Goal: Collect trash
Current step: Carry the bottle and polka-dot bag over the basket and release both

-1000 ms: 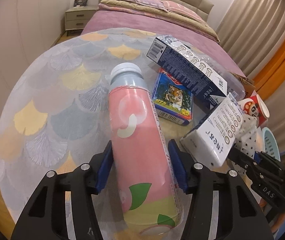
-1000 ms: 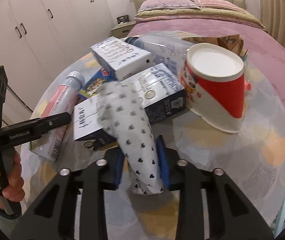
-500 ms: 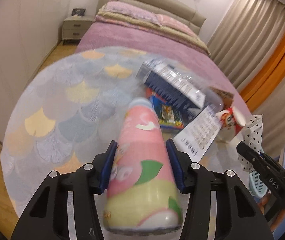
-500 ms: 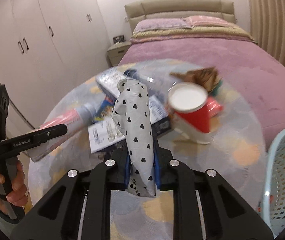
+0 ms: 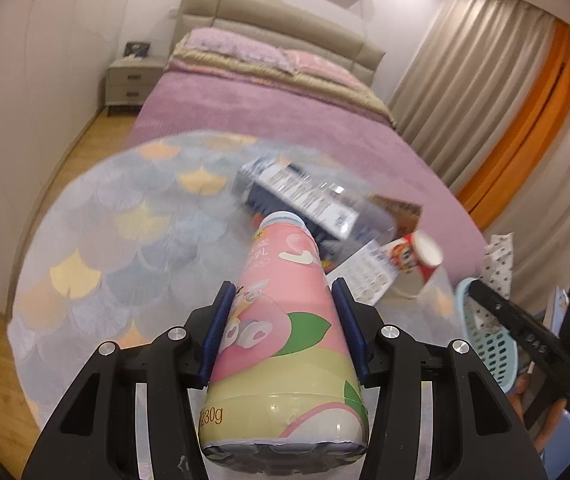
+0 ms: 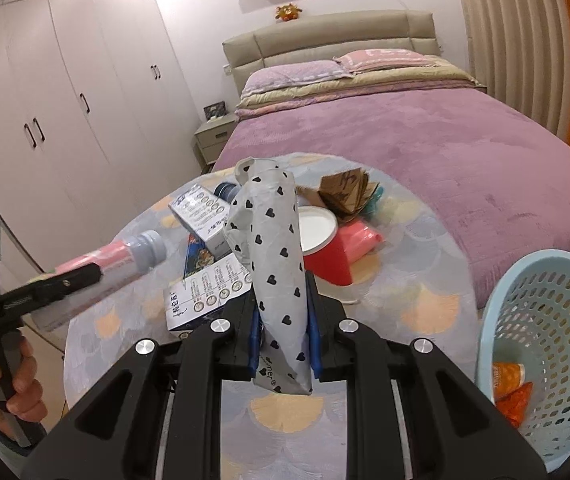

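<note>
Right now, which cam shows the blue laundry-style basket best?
Right wrist view: the light blue perforated basket shows its open mouth and interior, with orange wrappers at the bottom. The left wrist view catches only part of its rim and wall, mostly blocked by the right claw's body.

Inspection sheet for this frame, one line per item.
Surface: round table, scallop-pattern cloth.
Job's things: pink bottle and heart-print wrapper both held off the table; blue basket at the right holds orange packets.
Clutter: red cup on its side, white cartons, brown paper.
Grippers: left gripper shut on bottle; right gripper shut on wrapper.
Cables: nothing seen.
Surroundings: bed, wardrobes, nightstand, curtains.
</note>
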### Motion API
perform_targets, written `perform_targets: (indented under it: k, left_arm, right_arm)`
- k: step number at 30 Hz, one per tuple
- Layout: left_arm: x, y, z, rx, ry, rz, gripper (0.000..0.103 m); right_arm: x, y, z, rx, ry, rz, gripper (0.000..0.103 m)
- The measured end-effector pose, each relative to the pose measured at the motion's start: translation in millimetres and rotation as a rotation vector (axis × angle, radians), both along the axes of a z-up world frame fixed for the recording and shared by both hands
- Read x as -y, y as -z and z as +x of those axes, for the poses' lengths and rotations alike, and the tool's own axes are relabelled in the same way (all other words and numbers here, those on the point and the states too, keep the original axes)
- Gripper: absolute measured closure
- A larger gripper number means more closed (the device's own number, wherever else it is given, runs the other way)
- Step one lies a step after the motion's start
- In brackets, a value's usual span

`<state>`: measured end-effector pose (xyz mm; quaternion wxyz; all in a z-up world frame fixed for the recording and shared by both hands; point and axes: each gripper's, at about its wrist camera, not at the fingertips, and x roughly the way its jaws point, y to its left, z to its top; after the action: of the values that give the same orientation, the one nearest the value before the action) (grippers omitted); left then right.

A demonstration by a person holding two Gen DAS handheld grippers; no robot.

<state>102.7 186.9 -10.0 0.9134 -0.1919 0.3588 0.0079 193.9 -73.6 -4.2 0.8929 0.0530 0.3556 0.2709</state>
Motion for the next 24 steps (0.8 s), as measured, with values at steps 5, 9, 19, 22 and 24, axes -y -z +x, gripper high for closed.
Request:
perform_targets:
  k: [5, 9, 19, 22, 24]
  left_arm:
    - [25.0, -25.0, 0.7, 0.085, 0.073, 0.02, 0.055]
    - [59.1, -39.8, 13.2, 0.13, 0.155, 0.044, 0.055]
    - [171.1, -37.6, 64.0, 0.189, 0.46, -0.042, 0.055]
    - [207.9, -24.0, 81.4, 0.135, 0.54, -0.055, 0.055]
    - [229.7, -14.8, 91.1, 0.098, 0.57, -0.055, 0.055]
  right_arm:
    - [17.5, -9.7, -2.1, 0.034, 0.05, 0.004, 0.087]
    - [46.9, -19.6, -8.5, 0.078, 0.132, -0.016, 0.087]
    - [138.6, -11.7, -8.7, 0.044, 0.362, -0.023, 0.087]
    - [166.6, 1.4, -2.5, -0.019, 0.453, -0.043, 0.087]
    - [183.3, 12.8, 1.7, -0.068, 0.499, -0.044, 0.087]
